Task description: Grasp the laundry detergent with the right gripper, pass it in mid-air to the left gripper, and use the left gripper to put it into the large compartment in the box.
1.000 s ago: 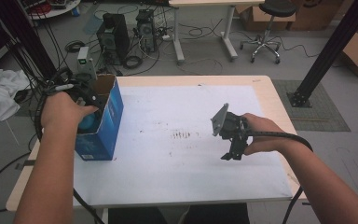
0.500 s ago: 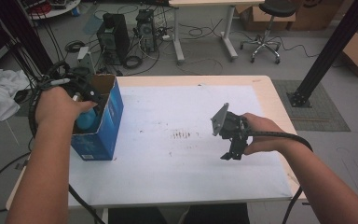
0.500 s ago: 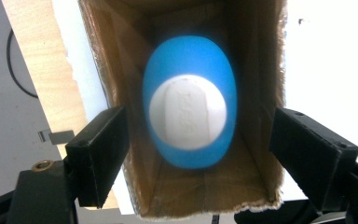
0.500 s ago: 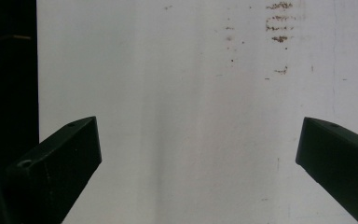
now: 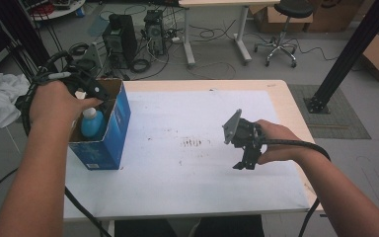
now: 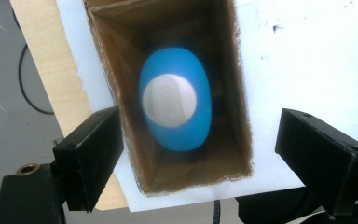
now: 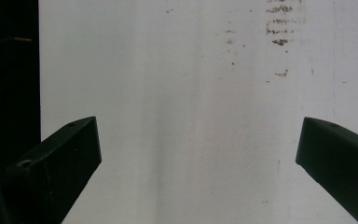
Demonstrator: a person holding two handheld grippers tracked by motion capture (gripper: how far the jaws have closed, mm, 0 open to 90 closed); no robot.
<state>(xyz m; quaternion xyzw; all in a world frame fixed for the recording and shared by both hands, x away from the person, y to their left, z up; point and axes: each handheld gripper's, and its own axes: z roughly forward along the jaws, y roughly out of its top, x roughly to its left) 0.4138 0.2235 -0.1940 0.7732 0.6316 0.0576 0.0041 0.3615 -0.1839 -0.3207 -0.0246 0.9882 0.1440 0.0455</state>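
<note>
**Bottle deep in a narrow box: a tight reach for the left tool**

White covering is spread over the desk [image 5: 187,163], marked by a few dark smudges near its middle, and computer towers and loose cables are seen on the floor beyond. At the desk's left edge a blue cardboard box [image 5: 109,133] stands open at the top, and a blue bottle [image 6: 175,105] with a white cap is held upright inside it.

The left tool [image 6: 205,149] is poised above the box mouth with its jaws spread wide, nothing between them. The right tool [image 5: 242,143] is kept well apart over bare desk, jaws likewise parted and empty.

Several risks can be judged from this. The jaws are spread wider than the box opening, so the cardboard walls could be struck or crushed on descent unless the gap is narrowed. The box sits at the desk edge and is not braced by the right tool, so it could be tipped or dragged off. The rounded bottle could slip if only the cap is pinched.
</note>
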